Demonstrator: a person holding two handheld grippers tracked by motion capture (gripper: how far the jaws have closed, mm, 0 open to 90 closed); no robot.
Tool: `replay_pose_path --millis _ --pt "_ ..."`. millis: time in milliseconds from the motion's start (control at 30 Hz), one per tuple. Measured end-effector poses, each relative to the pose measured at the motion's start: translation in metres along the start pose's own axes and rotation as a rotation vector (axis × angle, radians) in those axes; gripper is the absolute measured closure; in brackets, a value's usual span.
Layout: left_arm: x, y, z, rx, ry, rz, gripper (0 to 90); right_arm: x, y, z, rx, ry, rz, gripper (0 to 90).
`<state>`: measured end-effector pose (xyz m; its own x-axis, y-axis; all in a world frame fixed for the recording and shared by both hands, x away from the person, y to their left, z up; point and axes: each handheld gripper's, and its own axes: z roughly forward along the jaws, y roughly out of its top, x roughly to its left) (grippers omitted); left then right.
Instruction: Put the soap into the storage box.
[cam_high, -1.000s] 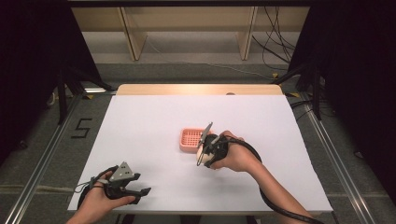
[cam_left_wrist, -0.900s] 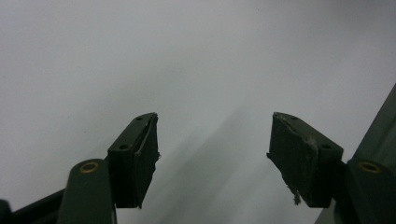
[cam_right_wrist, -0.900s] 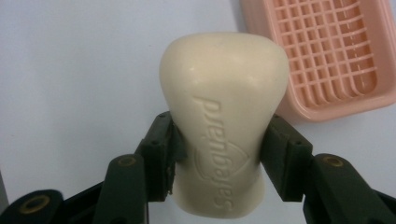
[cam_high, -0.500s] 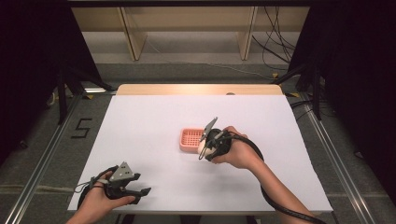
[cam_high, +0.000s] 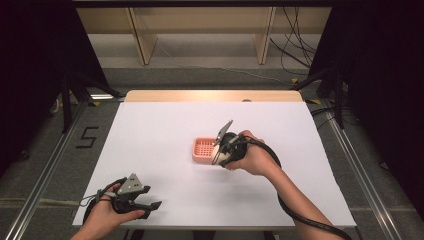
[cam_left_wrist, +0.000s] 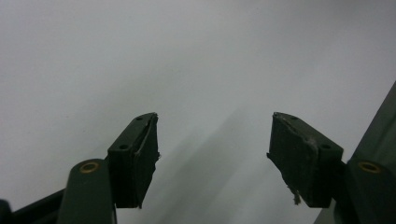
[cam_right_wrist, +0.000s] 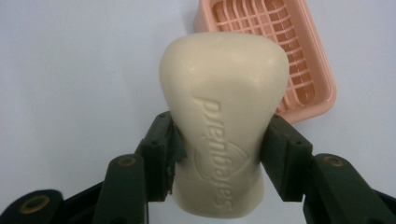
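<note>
My right gripper (cam_right_wrist: 219, 135) is shut on a cream bar of soap (cam_right_wrist: 224, 107) with raised lettering, its pads pressing the bar's two sides. Just beyond the soap lies a pink soap dish (cam_right_wrist: 303, 70) with a grid floor, empty. In the high view the right gripper (cam_high: 220, 151) hovers at the right rim of the soap dish (cam_high: 202, 149), near the table's middle. My left gripper (cam_high: 149, 199) rests near the front left corner, away from the dish. Its jaws stand wide apart, and the left gripper (cam_left_wrist: 212, 140) has nothing between them, just white table.
The white table top (cam_high: 165, 120) has a bare wooden strip (cam_high: 210, 96) along its far edge. Metal rails (cam_high: 45, 165) run along the floor on both sides. Wooden shelving and cables (cam_high: 295, 55) stand beyond the far edge. The right gripper's cable (cam_high: 295, 215) trails off the front.
The right gripper with the soap has shifted a little farther from the front edge, beside the dish. The left gripper has stayed put.
</note>
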<state>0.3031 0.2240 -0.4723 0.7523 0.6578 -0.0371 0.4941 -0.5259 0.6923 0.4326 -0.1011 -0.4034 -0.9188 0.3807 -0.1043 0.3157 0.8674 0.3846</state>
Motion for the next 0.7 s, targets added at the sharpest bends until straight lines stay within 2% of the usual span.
replay_pose_path --millis 133,200,233,367,433,500,533,667,700 --pt "0.0 0.0 0.0 -0.001 0.007 0.001 32.6 -0.004 0.002 -0.001 0.004 -0.003 -0.015 50.6" --pt "0.0 0.0 0.0 0.0 0.006 0.001 32.6 -0.004 0.003 -0.001 0.017 0.002 -0.002 50.6" --pt "0.0 0.0 0.001 0.005 0.014 0.003 32.6 -0.007 0.004 -0.001 0.008 -0.008 -0.017 50.6" --pt "0.0 0.0 0.001 0.003 0.011 0.001 32.6 -0.009 0.007 0.0 0.025 -0.01 -0.006 50.6" --pt "0.0 0.0 0.0 0.0 -0.004 -0.001 32.6 -0.012 0.008 0.0 0.019 -0.005 -0.023 50.6" --pt "0.0 0.0 0.001 -0.002 0.003 -0.005 32.6 -0.012 0.008 0.001 0.012 -0.018 -0.015 50.6" --pt "0.0 0.0 0.001 -0.002 0.003 -0.003 32.6 -0.013 0.009 0.001 0.014 -0.009 -0.029 50.6" --pt "0.0 0.0 0.001 -0.001 0.002 -0.003 32.6 -0.014 0.01 0.002 0.014 -0.013 -0.017 50.6" --pt "0.0 0.0 0.001 -0.002 0.002 -0.003 32.6 -0.016 0.012 0.002 0.015 -0.009 -0.031 50.6"
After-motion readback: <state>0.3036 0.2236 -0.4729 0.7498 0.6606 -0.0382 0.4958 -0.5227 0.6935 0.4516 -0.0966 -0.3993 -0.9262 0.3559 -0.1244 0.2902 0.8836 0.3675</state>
